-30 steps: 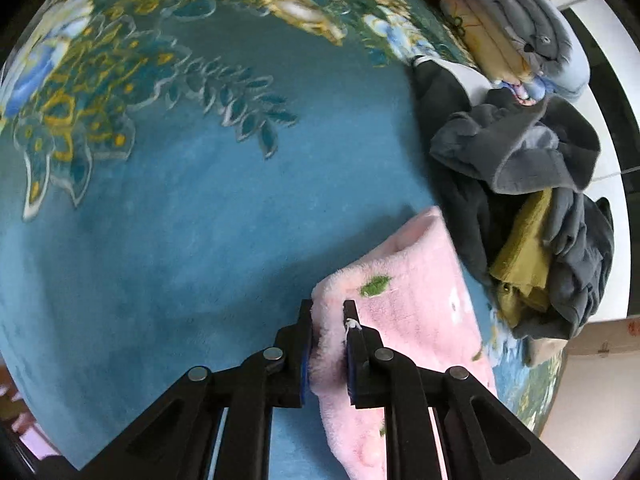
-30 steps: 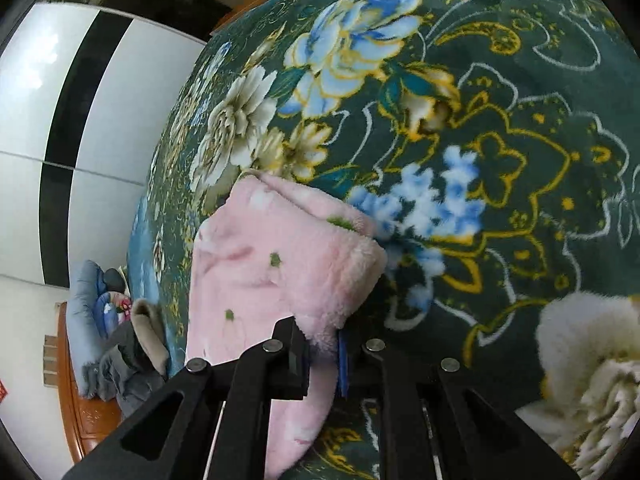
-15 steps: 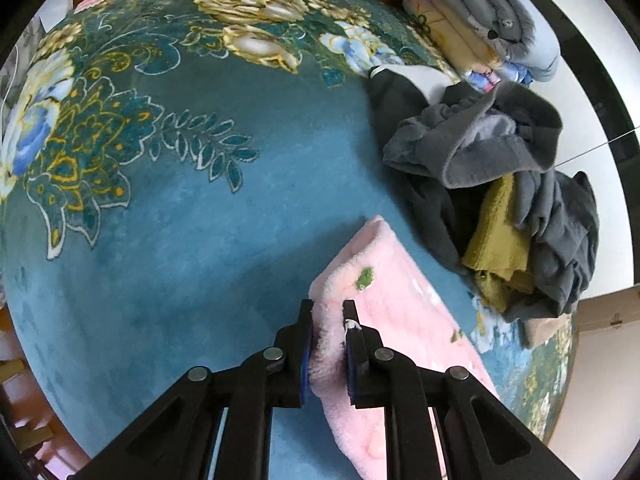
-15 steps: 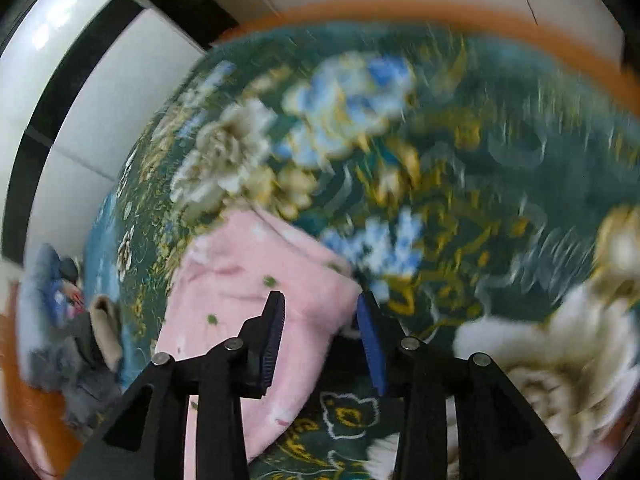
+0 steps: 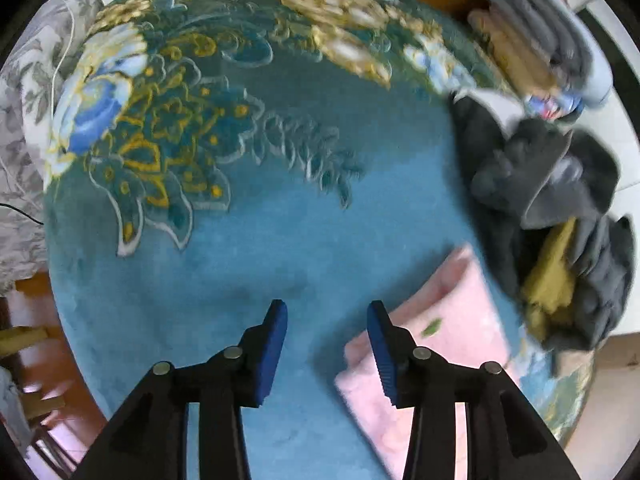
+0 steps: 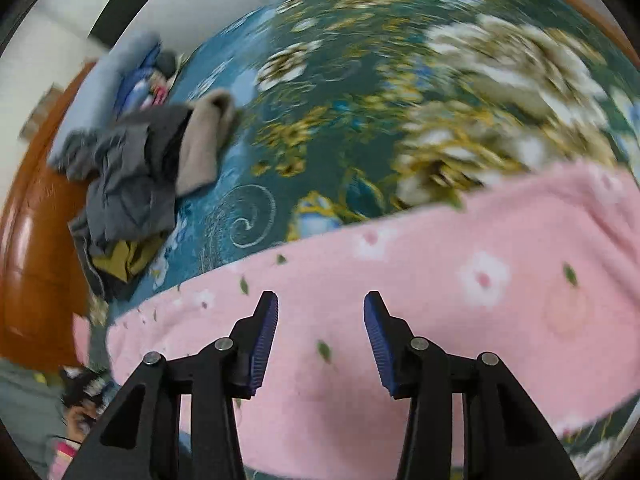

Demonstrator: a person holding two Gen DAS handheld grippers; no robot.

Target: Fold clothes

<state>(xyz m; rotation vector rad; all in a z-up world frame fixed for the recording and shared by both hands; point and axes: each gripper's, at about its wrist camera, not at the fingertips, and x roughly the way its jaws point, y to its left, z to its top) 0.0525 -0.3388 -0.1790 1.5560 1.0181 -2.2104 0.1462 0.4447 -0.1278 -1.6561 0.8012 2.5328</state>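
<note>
Floral blue blanket [image 5: 280, 240], wooden bed frame [image 6: 32, 240]

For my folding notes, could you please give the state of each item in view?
Pink fleece garment: folded, lying flat on the blanket, released.
Left hand-held gripper: just opened, empty.
Right hand-held gripper: just opened, empty.
Grey clothes pile: crumpled, unfolded.
Folded stack: folded.

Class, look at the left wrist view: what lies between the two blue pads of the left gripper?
Only bare blue floral blanket. The left gripper is open, its jaws having just opened, and the folded pink fleece garment lies beside its right-hand pad, not between them.
</note>
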